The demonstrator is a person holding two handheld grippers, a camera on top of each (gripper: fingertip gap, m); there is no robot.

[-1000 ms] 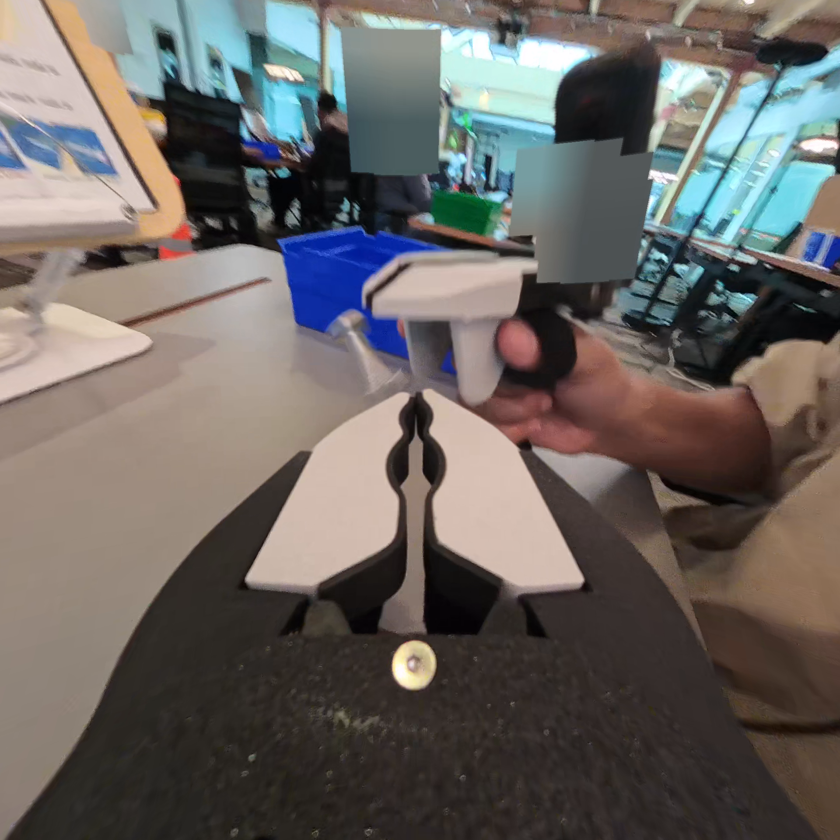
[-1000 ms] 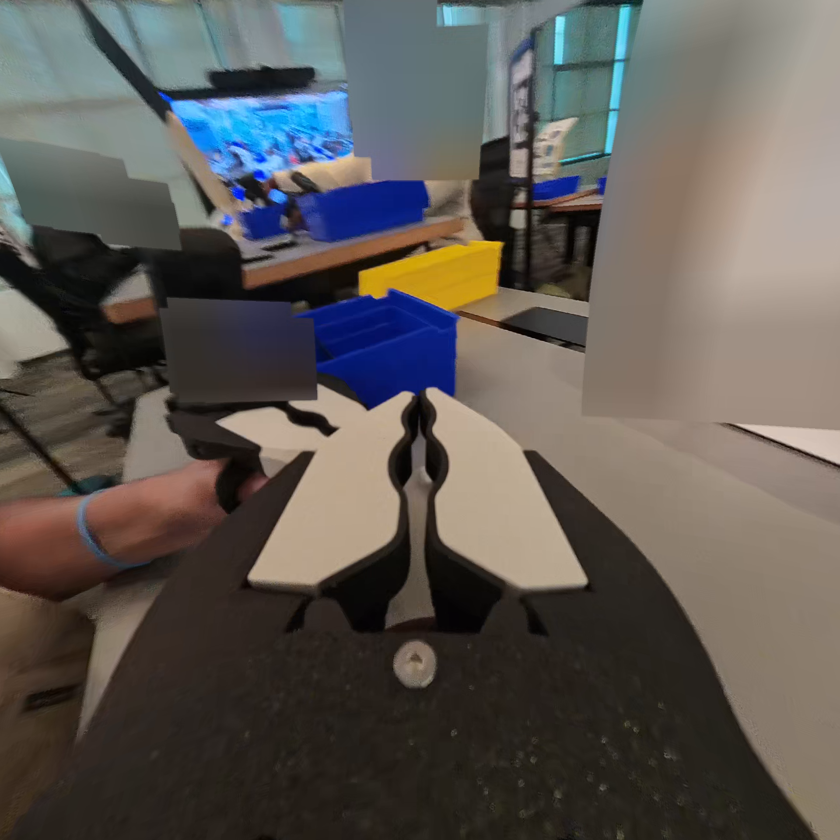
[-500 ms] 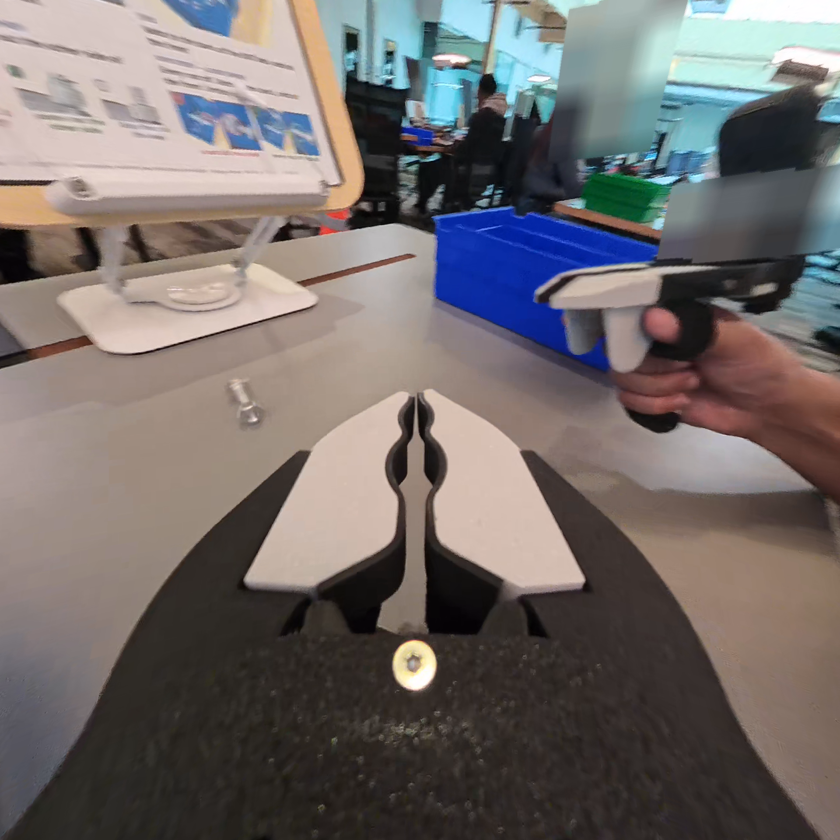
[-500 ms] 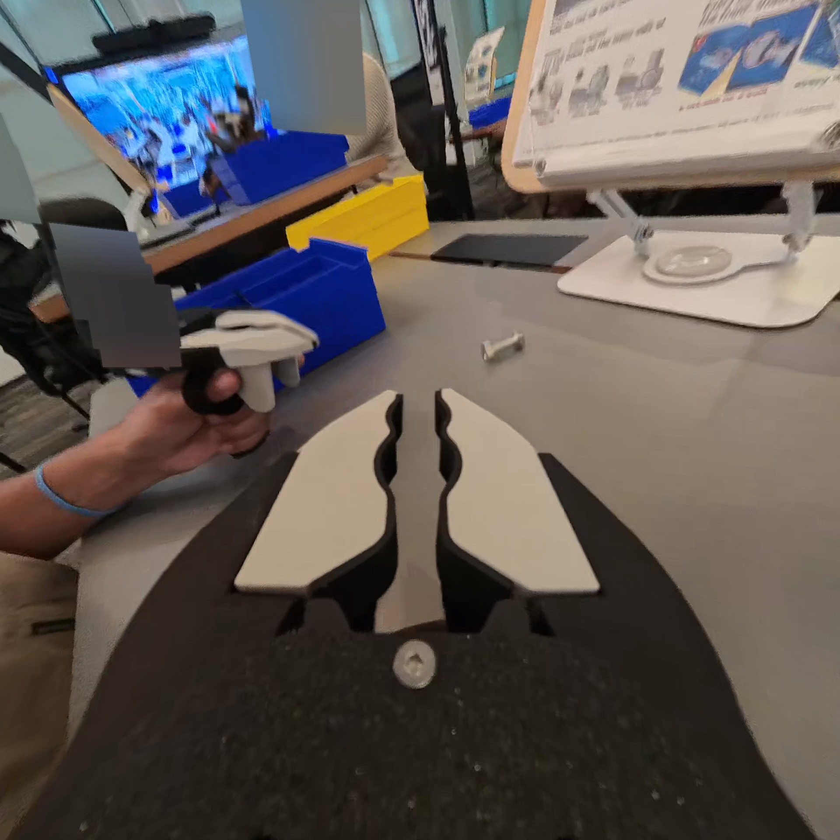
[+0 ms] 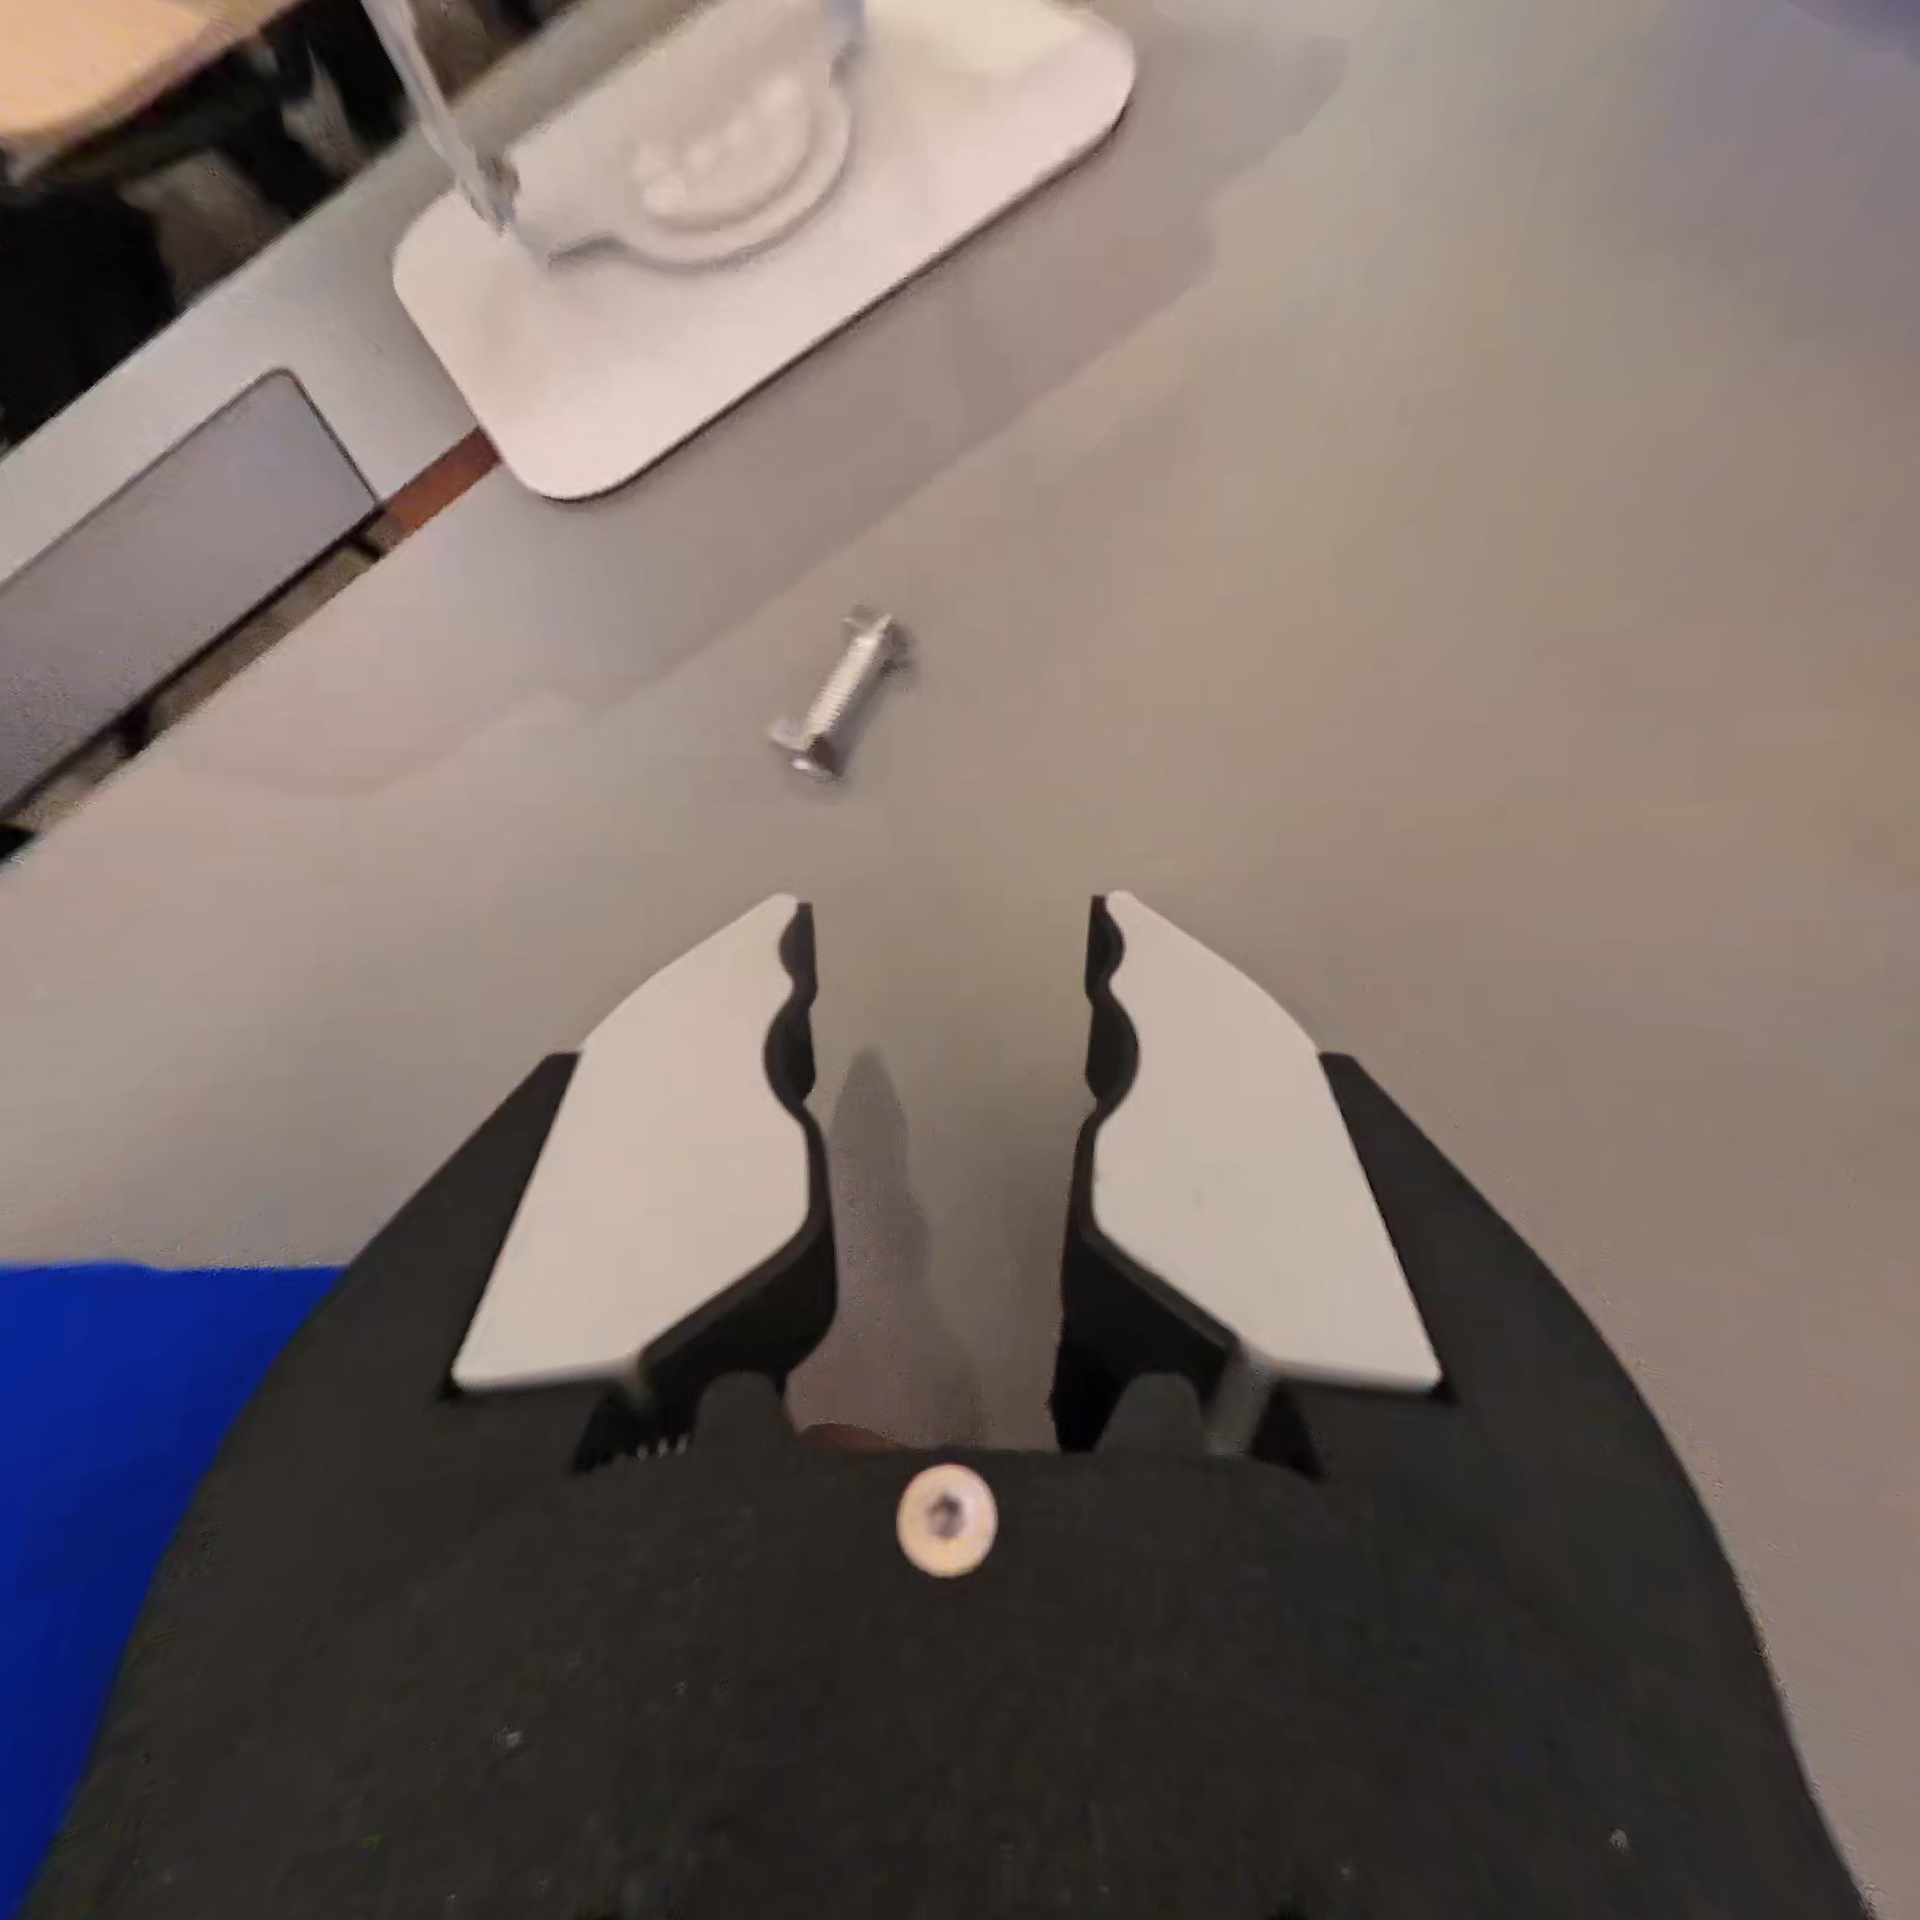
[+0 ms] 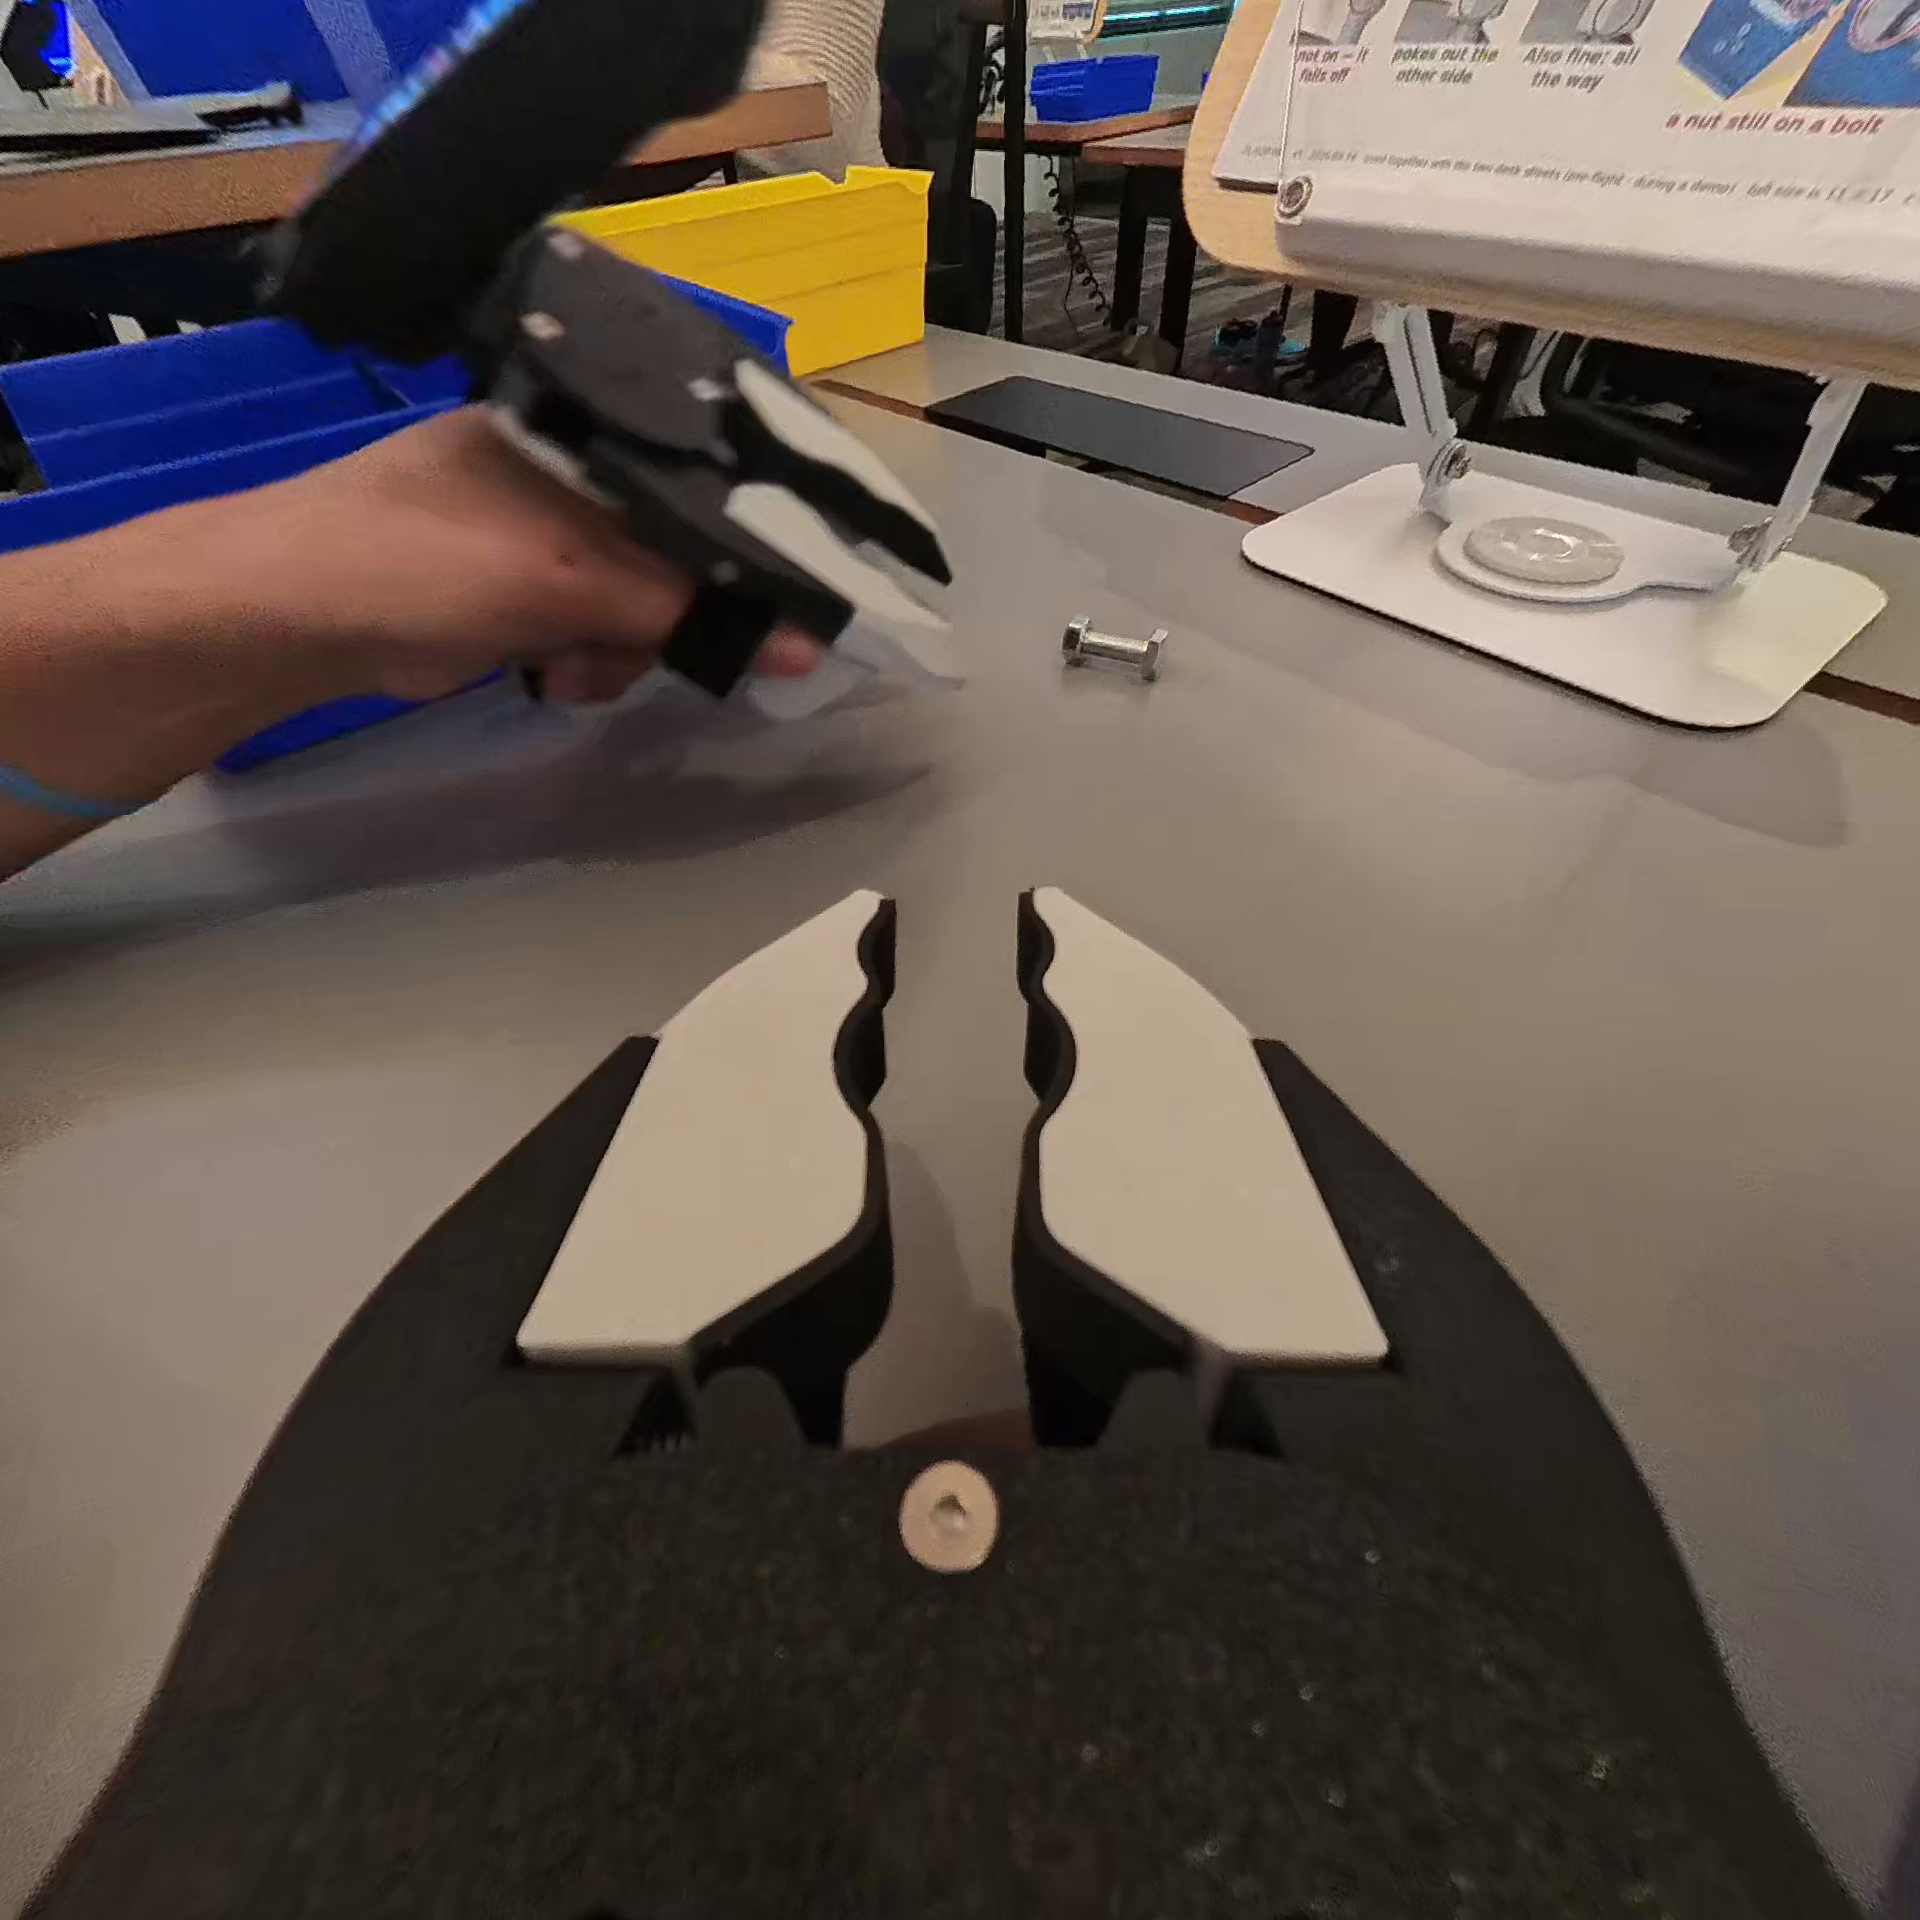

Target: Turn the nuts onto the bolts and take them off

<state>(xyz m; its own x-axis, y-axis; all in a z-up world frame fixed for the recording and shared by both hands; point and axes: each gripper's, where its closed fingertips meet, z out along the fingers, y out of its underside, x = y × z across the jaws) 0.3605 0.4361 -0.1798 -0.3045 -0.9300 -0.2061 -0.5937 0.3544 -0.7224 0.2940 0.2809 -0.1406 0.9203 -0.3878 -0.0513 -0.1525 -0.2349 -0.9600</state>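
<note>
A silver bolt (image 5: 844,691) with a nut on its end lies on the grey table (image 5: 1455,727), a short way ahead of my left gripper (image 5: 948,914). The left gripper is open and empty, tilted down toward the table. In the right wrist view the same bolt (image 6: 1114,648) lies on its side, well ahead of my right gripper (image 6: 956,904), which is open a little and empty. The left gripper (image 6: 925,603), held in a hand, also shows there, blurred, just left of the bolt and apart from it.
A white stand base (image 6: 1569,592) carrying an instruction board (image 6: 1621,135) stands behind the bolt; the base also shows in the left wrist view (image 5: 769,239). A blue bin (image 6: 208,436) sits at the left, a yellow bin (image 6: 790,260) behind it, and a black pad (image 6: 1117,434) lies at the back. Tip to tip, the grippers are about 20 cm apart.
Both grippers have opened from shut. The left gripper swung down and toward the bolt, which is now close ahead of it. The right gripper turned toward the bolt and stand.
</note>
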